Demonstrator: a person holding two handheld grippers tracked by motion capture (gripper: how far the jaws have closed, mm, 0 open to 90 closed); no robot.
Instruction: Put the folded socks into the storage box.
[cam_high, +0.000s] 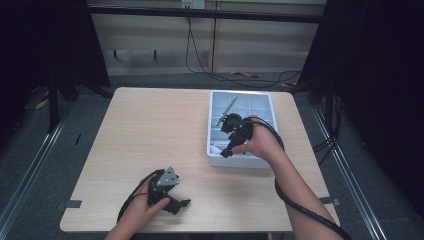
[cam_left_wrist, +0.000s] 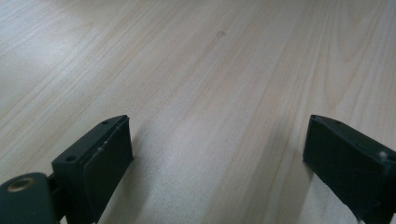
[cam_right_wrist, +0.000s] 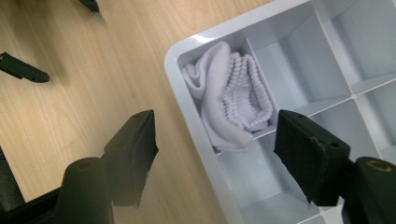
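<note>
High view, right gripper (cam_high: 226, 152): held over the near left corner of the white divided tray (cam_high: 270, 107), which sits at the right side of the table (cam_high: 150, 130); placed there, I judge, because that corner compartment is the one being filled
High view, left gripper (cam_high: 182, 204): rests on the table near the front edge, well apart from the tray, seemingly idle
Left gripper view, jaws: wide apart with bare wood between them, nothing held
Right gripper view, jaws: spread wide and empty, one over the table, the other over the tray
Right gripper view, sock (cam_right_wrist: 231, 100): a folded white sock lies bunched in the corner compartment, touching its walls, free of the jaws
Right gripper view, other compartments: those in sight look empty
Judgement: the sock looks delivered and let go
</note>
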